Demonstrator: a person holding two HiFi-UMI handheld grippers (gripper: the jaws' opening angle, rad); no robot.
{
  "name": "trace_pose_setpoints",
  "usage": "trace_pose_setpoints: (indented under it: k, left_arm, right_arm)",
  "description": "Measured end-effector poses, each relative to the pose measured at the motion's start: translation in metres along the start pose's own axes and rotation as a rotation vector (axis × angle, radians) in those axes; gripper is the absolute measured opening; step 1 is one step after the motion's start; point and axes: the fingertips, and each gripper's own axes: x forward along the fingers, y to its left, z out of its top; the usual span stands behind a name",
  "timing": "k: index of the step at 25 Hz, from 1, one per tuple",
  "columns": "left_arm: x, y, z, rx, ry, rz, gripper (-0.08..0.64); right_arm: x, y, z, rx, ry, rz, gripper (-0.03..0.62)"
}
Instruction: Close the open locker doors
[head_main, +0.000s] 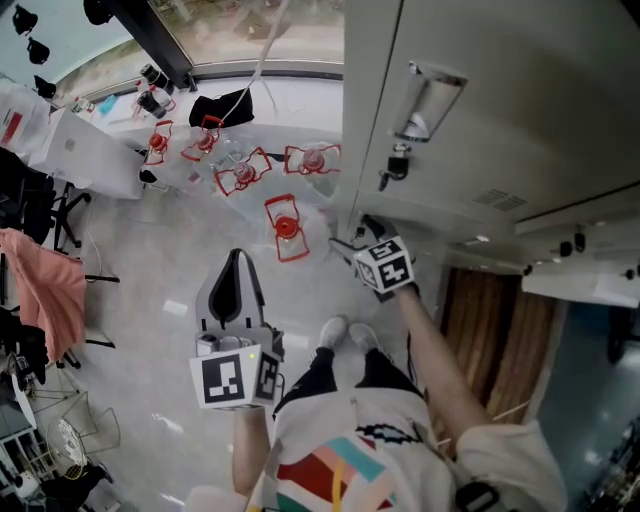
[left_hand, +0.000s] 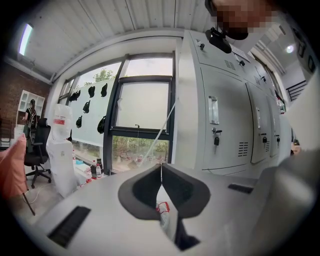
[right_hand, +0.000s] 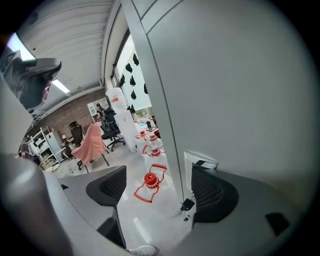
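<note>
A grey locker door (head_main: 480, 110) with a metal handle (head_main: 425, 100) and a key with a tag (head_main: 397, 160) fills the upper right of the head view. My right gripper (head_main: 345, 237) is open at this door's lower left corner. In the right gripper view the door's edge (right_hand: 165, 150) runs between the jaws of my right gripper (right_hand: 157, 187), and the handle (right_hand: 200, 162) and key (right_hand: 187, 204) lie beside the right jaw. Whether a jaw touches the door I cannot tell. My left gripper (head_main: 237, 265) is shut and empty, held low away from the lockers. The left gripper (left_hand: 161, 175) faces a window and the locker row (left_hand: 225, 115).
Several water jugs with red caps and handles (head_main: 287, 228) stand on the floor left of the lockers. A chair draped in pink cloth (head_main: 50, 290) is at the far left. Further right, pale locker parts with small locks (head_main: 565, 245) jut over a dark gap. My shoes (head_main: 335, 330) are near the locker base.
</note>
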Motion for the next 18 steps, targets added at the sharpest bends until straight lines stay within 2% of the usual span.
trace_pose_setpoints:
  k: [12, 18]
  left_arm:
    - [0.013, -0.005, 0.003, -0.012, -0.008, -0.028, 0.006]
    - [0.011, -0.012, 0.006, -0.013, -0.017, -0.045, 0.006]
  right_arm:
    - [0.002, 0.000, 0.001, 0.005, -0.004, -0.023, 0.388]
    - [-0.001, -0.002, -0.002, 0.089, -0.016, -0.073, 0.388]
